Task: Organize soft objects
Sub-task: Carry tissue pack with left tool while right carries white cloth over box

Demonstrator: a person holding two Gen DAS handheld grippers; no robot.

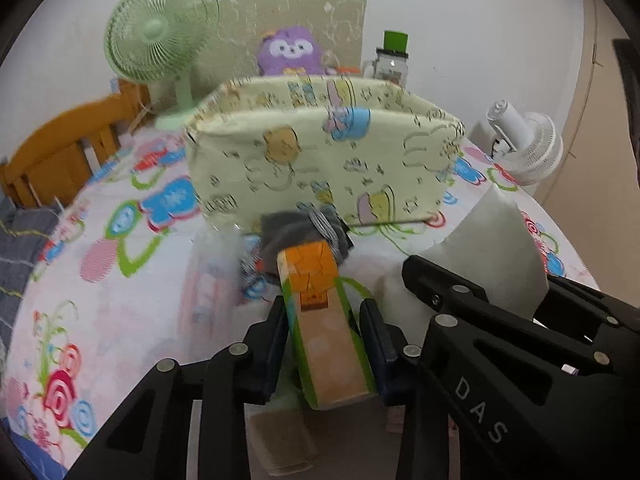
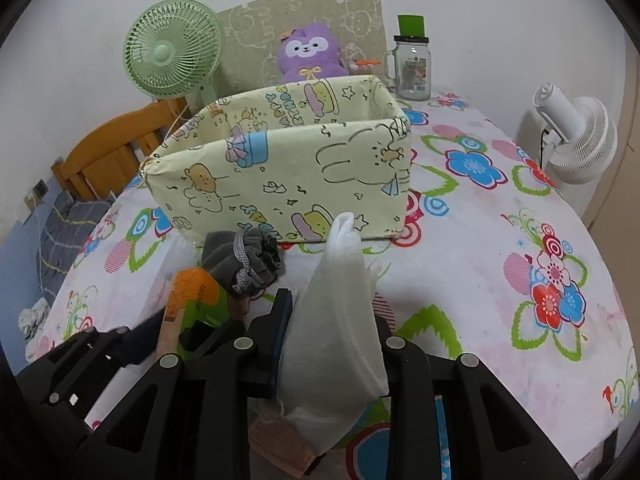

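Both grippers held a soft item in front of the fabric box

In the left wrist view, the left gripper (image 1: 325, 340) was clamped on an orange-green packet (image 1: 320, 312), near the yellow fabric box (image 1: 320, 160), with a grey pouch (image 1: 304, 228) between them; in the right wrist view, the right gripper (image 2: 332, 336) was closed on a white bag (image 2: 336, 320) just before the box (image 2: 280, 176) on the flowered tablecloth (image 2: 500, 208)

Far left: pale green desk fan (image 2: 173, 58) on the floral-print tablecloth (image 2: 500, 240). Orange wooden chair back (image 2: 108, 152) beyond the table's left edge. Far centre: beige patterned board (image 2: 256, 28) against wall. Far right: clear glass mug-jar with black lid (image 2: 413, 68). White fan (image 2: 576, 136) off right edge.
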